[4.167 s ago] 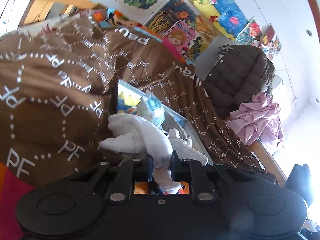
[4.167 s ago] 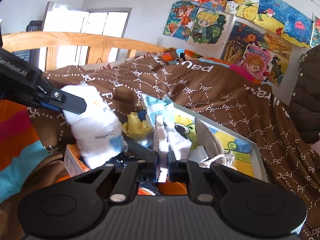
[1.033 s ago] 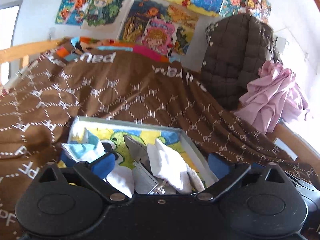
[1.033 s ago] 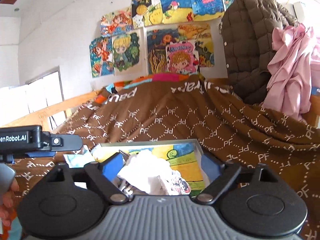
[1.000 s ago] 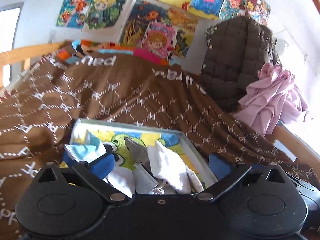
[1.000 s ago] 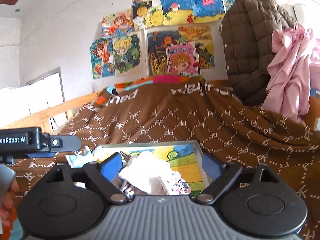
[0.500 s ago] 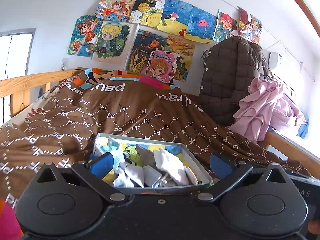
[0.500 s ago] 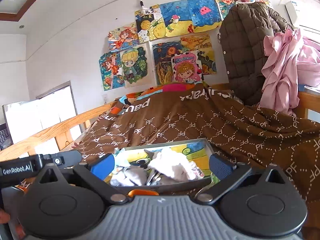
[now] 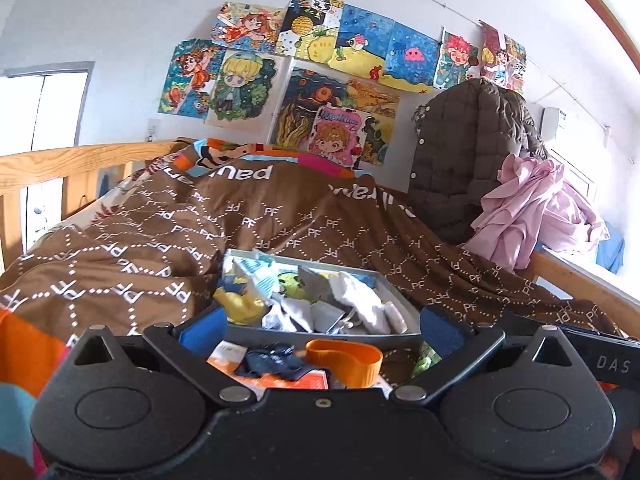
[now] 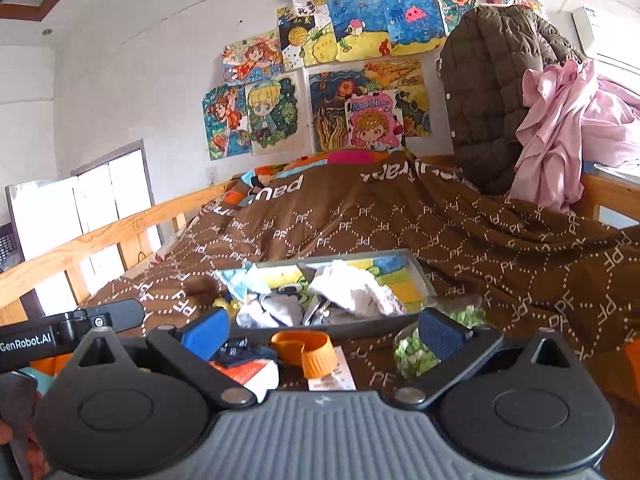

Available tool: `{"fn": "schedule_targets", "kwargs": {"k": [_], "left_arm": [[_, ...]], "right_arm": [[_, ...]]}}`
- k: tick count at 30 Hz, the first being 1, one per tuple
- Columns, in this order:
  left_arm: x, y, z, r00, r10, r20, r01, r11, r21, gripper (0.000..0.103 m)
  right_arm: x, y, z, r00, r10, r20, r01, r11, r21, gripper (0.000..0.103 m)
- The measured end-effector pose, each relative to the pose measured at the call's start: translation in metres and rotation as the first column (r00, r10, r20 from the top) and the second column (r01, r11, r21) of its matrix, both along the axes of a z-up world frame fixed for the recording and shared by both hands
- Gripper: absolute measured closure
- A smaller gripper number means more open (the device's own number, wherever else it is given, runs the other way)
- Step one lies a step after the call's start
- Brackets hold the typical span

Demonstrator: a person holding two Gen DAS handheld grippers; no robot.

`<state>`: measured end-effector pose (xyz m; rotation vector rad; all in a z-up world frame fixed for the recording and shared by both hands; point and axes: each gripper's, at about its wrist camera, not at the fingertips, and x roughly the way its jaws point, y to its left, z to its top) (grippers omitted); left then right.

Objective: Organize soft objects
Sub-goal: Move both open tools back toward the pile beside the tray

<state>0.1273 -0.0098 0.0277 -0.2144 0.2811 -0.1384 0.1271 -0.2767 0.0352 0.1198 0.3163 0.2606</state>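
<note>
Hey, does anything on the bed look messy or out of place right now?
Yes. The socks lie in a jumbled heap in the gray tray, none paired. An orange band and a dark cloth lie loose outside it, nearer the camera.

Left gripper (image 10: pixel 68 330) running off the left edge of the right wrist frame, its jaws unseen, gripper body covering the orange box's (image 9: pixel 280 376) near end at lower centre, pink garment (image 9: pixel 536 208) being cropped at right
</note>
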Motion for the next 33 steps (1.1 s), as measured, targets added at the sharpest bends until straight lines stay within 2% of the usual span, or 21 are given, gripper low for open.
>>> {"fn": "schedule_targets", "kwargs": {"k": [8,12,15,22,29,33], "left_arm": [[-0.018,0.011,-0.019,1.000,0.015,-0.026,-0.015,1.000,0.008,0.001],[-0.020,0.017,-0.035,0.995,0.031,-0.100,-0.033,0.999,-0.020,0.001],[-0.016,0.018,-0.043,0.988,0.031,-0.151,-0.034,0.999,-0.015,0.001],[-0.022,0.015,-0.049,0.987,0.030,-0.157,-0.028,0.999,0.016,0.001],[-0.036,0.009,-0.044,0.988,0.050,-0.147,-0.042,0.997,0.059,0.001],[-0.048,0.003,-0.030,0.986,0.081,-0.148,-0.074,0.996,0.055,0.001]], "right_arm": [[-0.012,0.009,-0.010,0.999,-0.019,-0.048,0.018,1.000,-0.025,0.000],[-0.010,0.013,-0.014,0.997,-0.036,-0.073,0.032,0.998,-0.055,0.000],[-0.011,0.012,-0.018,0.995,-0.045,-0.095,0.040,0.998,-0.048,0.000],[-0.019,0.003,-0.021,0.986,-0.035,-0.165,0.044,0.998,0.046,0.000],[-0.042,-0.007,-0.016,0.988,-0.032,-0.150,0.053,0.988,0.143,0.000],[-0.057,-0.010,-0.008,0.996,-0.011,-0.087,0.026,0.985,0.171,0.000]]}}
